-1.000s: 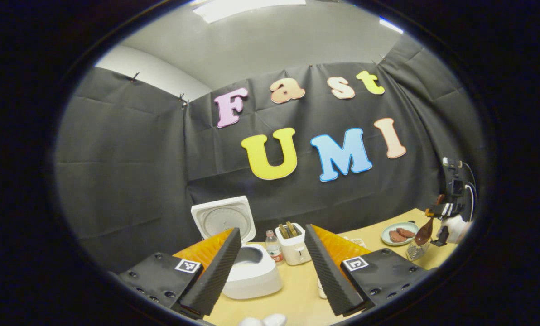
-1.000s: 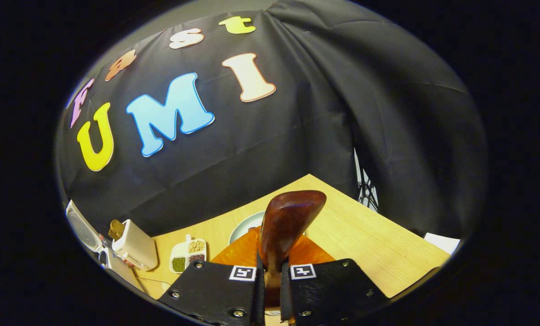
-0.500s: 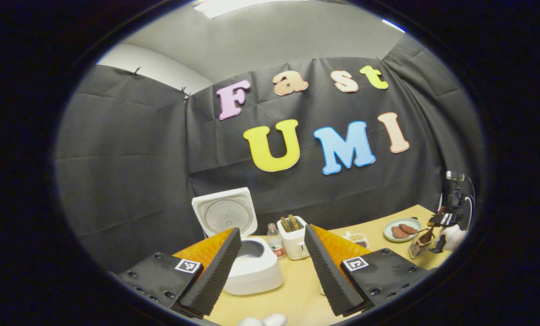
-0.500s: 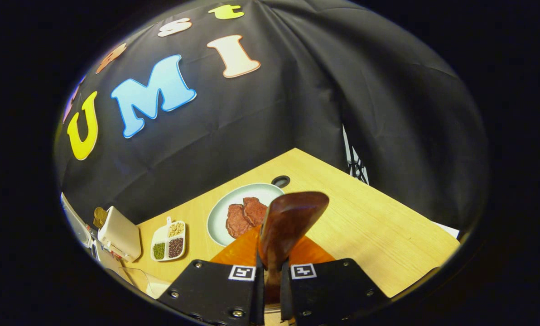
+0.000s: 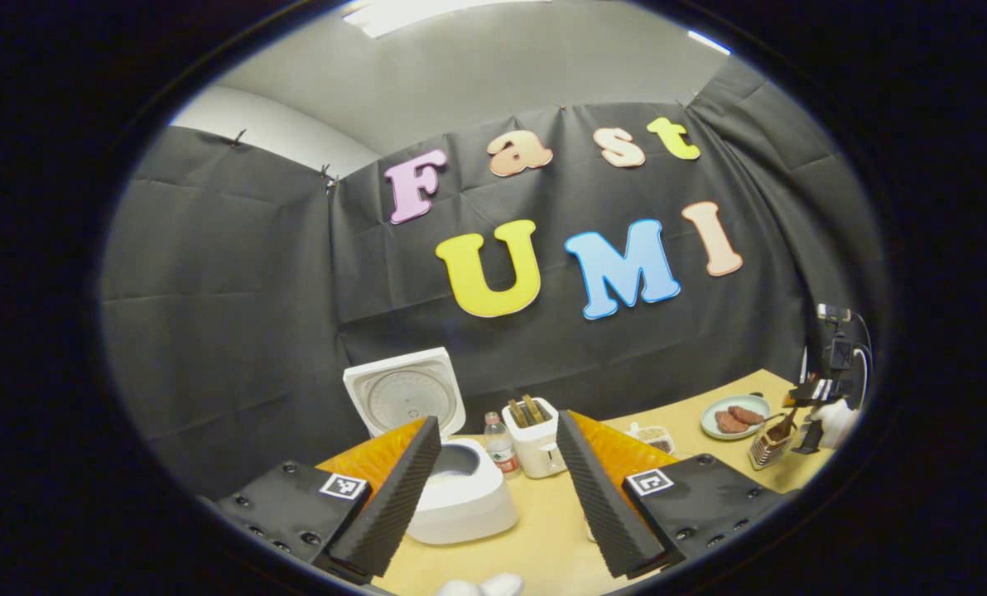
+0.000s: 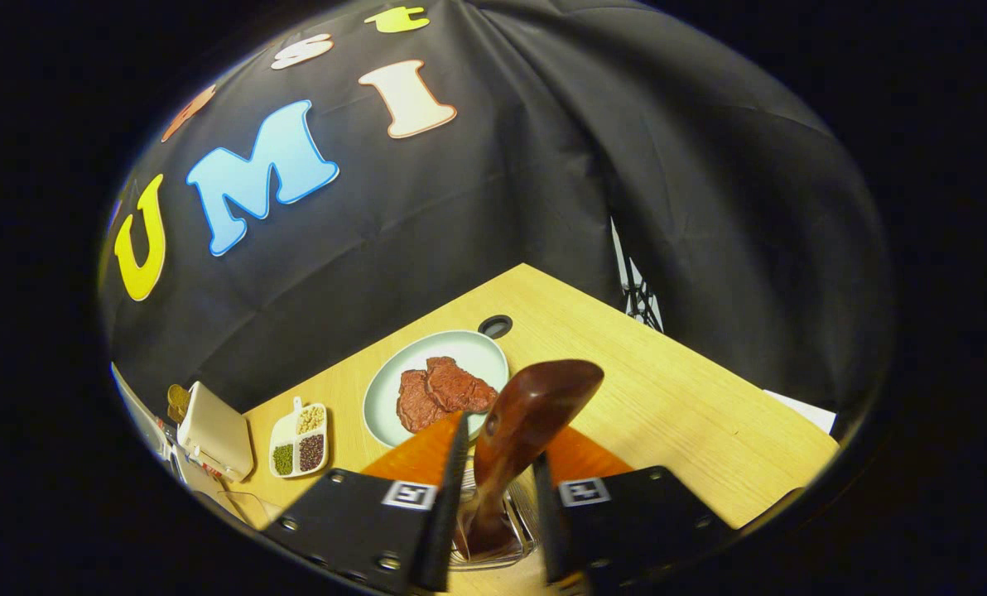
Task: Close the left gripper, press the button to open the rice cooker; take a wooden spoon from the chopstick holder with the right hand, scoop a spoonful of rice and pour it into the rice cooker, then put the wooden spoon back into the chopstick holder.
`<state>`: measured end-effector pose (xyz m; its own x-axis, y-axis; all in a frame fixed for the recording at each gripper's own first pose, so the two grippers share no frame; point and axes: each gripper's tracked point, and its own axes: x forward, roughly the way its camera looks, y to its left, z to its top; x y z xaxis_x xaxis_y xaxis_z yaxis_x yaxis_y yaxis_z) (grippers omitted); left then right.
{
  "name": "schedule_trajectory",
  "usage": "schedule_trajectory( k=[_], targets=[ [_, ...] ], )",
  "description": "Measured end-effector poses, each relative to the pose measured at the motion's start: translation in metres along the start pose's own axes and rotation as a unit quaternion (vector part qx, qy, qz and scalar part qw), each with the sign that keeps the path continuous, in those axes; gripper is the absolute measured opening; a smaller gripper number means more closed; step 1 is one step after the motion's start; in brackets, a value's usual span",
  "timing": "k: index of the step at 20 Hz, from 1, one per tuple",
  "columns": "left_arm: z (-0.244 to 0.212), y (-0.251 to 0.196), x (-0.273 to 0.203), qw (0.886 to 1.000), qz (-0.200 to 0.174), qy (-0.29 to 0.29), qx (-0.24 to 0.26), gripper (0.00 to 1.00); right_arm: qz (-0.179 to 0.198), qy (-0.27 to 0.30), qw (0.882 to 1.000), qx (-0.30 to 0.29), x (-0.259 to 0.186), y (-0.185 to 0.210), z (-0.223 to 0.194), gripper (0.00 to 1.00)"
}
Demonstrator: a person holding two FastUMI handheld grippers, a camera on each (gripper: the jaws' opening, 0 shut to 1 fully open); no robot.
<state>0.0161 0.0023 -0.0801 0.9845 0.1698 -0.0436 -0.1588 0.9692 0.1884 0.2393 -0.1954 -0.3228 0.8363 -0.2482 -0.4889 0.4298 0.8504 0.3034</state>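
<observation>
Right gripper (image 6: 493, 497) fingers spread beside the spoon (image 6: 518, 430), standing in the holder (image 6: 498, 538) at lower centre; a withdrawing finger could snag and tip it; left gripper (image 5: 498, 488) fingers spread, empty.

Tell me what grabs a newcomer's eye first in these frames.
In the right gripper view, the wooden spoon stands in the chopstick holder between the open fingers of the right tool, a plate of meat behind it. In the left gripper view, the rice cooker sits lid-up on the table.
</observation>
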Motion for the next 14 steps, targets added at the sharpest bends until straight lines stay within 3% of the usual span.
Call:
schedule_trajectory(
  k=[2,3,5,9,14],
  targets=[
    [0.002,0.001,0.002,1.000,-0.001,-0.001,-0.002,1.00,-0.010,-0.024,0.999,-0.034,-0.013,-0.004,0.016,0.84],
    [0.003,0.004,0.003,1.000,-0.001,-0.003,-0.003,1.00,-0.013,-0.041,0.998,-0.053,-0.023,-0.005,0.030,0.97],
    [0.005,0.005,0.006,1.000,-0.004,-0.005,-0.005,0.98,-0.011,-0.076,0.993,-0.091,-0.049,0.003,0.058,0.98],
    [0.007,0.017,0.017,1.000,-0.004,-0.003,-0.026,0.98,0.038,-0.146,0.979,-0.135,-0.120,0.049,0.109,0.98],
    [0.026,0.040,0.033,0.999,-0.005,-0.027,-0.037,1.00,0.114,-0.188,0.959,-0.179,-0.219,0.121,0.125,0.98]
  ],
)
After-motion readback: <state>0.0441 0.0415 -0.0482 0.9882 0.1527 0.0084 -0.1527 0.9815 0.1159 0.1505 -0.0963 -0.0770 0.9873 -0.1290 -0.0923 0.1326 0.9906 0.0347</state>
